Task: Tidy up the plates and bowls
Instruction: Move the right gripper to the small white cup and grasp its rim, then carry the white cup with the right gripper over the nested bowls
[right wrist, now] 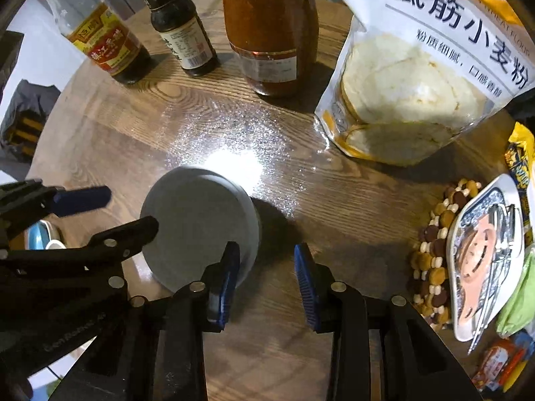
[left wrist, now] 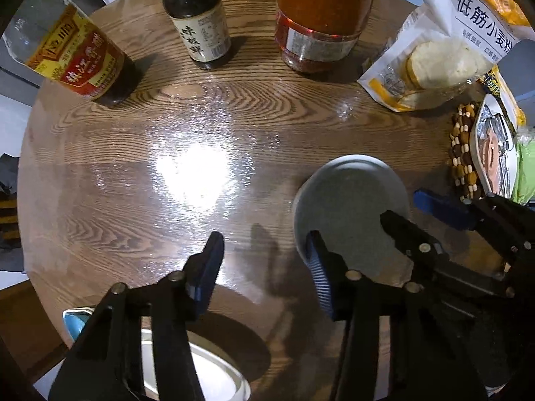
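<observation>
hiding part of the grey bowl (left wrist: 351, 207), left hand-held gripper (left wrist: 265, 254).

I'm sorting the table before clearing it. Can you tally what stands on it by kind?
Bottles: 3, a vinegar bottle, a dark sauce bottle, a red sauce bottle
Flour bag: 1
Grey bowl: 1
Patterned plate: 1
Beaded mat: 1
Total: 7
</observation>
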A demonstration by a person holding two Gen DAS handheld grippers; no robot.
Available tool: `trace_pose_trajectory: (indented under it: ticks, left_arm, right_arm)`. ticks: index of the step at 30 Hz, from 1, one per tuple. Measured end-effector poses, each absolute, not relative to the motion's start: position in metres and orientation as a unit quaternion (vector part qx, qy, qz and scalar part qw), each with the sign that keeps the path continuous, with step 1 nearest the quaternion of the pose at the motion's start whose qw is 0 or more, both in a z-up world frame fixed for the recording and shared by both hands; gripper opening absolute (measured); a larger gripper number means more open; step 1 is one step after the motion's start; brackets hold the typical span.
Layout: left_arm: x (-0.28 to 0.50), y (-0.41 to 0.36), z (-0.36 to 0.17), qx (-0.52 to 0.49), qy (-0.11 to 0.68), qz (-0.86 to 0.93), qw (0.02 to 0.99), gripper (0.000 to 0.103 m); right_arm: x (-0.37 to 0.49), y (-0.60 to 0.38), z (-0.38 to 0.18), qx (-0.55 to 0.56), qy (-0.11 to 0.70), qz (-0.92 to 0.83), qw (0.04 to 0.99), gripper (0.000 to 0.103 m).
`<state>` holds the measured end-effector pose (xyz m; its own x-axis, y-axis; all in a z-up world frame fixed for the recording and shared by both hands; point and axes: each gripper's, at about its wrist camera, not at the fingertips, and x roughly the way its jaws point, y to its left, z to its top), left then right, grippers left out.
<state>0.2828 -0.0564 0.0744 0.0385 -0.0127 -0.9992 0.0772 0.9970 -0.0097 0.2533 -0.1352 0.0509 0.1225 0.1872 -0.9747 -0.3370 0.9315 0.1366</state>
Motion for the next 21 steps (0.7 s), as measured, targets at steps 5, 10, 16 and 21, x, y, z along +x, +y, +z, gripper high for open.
trace_pose_trajectory:
  ticks: [5, 10, 16, 21]
  left_arm:
    - [0.286, -0.061, 0.069, 0.02, 0.697, -0.048, 0.715, 0.032]
    - [0.287, -0.054, 0.051, -0.022, 0.716, -0.06, 0.695, 0.022]
    - [0.279, -0.034, 0.028, -0.059, 0.732, -0.046, 0.677, 0.011]
    - [0.266, -0.017, 0.029, -0.066, 0.73, -0.038, 0.679, 0.01]
  right_arm:
    - [0.254, -0.131, 0.049, -0.048, 0.648, 0.189, 0.736, 0.016]
    - [0.253, -0.124, 0.039, -0.031, 0.659, 0.198, 0.725, 0.015]
    - [0.243, -0.102, 0.036, -0.024, 0.665, 0.219, 0.713, 0.014]
    - [0.233, -0.083, 0.034, -0.027, 0.666, 0.225, 0.711, 0.014]
